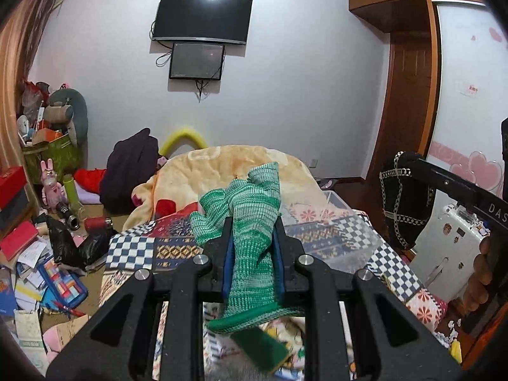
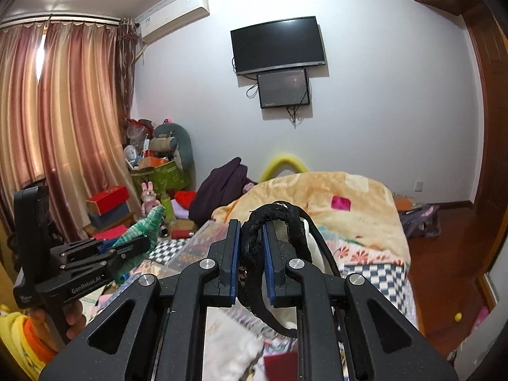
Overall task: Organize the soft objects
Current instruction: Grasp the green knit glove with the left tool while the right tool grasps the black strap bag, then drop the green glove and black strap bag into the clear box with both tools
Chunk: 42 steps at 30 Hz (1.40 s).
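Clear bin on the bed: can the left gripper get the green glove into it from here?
Probably yes. The left gripper holds the green glove above the bed, and the clear bin lies just ahead with nothing between them.

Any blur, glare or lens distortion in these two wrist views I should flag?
Left wrist: strong fisheye bending with dark corners; the green sponge under the left tongs is smeared, while the green knit glove is sharp. Right wrist: the curtain glows with backlight, and the bedding at the bottom edge is blurred beneath the right tongs.
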Available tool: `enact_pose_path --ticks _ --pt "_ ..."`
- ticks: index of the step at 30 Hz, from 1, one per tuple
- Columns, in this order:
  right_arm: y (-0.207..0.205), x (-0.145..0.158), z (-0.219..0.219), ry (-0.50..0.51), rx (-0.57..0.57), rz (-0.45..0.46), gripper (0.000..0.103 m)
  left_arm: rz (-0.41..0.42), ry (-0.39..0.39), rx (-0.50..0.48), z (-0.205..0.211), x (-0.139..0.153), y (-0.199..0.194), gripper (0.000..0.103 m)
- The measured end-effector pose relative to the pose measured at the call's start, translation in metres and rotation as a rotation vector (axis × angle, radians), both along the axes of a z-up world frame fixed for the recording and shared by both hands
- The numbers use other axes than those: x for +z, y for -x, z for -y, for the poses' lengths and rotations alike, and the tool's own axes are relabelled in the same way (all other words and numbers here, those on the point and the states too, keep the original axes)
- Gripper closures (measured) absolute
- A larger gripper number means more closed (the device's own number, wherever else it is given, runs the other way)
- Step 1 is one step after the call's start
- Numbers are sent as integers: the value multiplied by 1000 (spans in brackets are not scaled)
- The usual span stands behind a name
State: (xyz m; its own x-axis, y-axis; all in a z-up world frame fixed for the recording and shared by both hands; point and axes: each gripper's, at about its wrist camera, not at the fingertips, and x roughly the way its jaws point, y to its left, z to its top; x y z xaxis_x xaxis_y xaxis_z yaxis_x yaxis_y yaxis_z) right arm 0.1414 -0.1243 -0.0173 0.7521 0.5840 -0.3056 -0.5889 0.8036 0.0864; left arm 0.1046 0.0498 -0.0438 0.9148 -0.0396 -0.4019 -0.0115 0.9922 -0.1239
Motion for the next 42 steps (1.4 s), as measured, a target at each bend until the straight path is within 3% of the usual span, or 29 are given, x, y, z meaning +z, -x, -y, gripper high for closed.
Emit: enact_pose_path --ticks 7,15,28,33,36,39,42 --pt "-14 -2 -12 31 -8 26 91 -76 7 -29 1 -9 -44 82" --pt "-40 -25 -31 104 4 -16 91 -164 32 -21 -1 -29 -88 82" --pt "-81 -63 -51 173 77 -238 91 -316 21 -48 7 -62 -125 82" --pt "-79 -72 -56 234 78 -284 88 -325 -12 -59 12 -65 -123 77" --pt "-75 -71 -56 254 87 -292 79 -312 -32 -64 17 -62 -117 71" --pt "-69 -66 -49 244 81 -279 58 -293 -41 -68 18 -57 -110 66" --pt "-57 -54 -40 228 56 -225 55 -243 -46 -50 17 -45 -94 66"
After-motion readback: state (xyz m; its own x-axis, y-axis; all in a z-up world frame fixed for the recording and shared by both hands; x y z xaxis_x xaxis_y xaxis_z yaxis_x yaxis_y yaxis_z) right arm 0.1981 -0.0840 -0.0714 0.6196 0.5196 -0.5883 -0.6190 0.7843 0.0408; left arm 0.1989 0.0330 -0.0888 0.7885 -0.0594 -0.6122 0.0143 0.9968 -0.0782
